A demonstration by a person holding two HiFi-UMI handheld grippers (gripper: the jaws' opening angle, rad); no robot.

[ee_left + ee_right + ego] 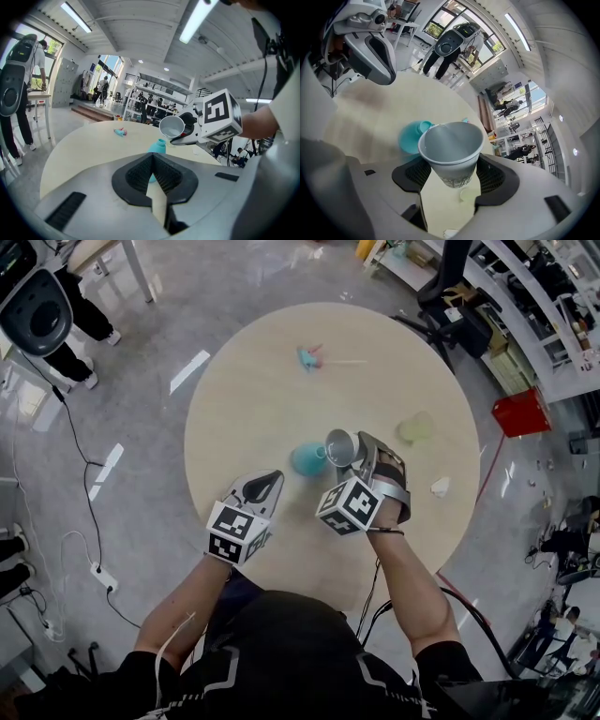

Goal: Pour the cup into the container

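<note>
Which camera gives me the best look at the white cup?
The right gripper view: the cup fills the centre, close up, its inside visible. The head view shows it small from above; the left gripper view shows it small, mouth facing the camera.

I am working in what is looking like a robotics lab hall: equipment shelving (530, 301) is lining the wall, cables (82, 460) are trailing across the glossy floor (141, 334), and strip lights (196, 21) are glowing above my round tabletop (253, 409).

No lettering can be read anywhere (the print on the cup (451, 154) is too blurred).
</note>
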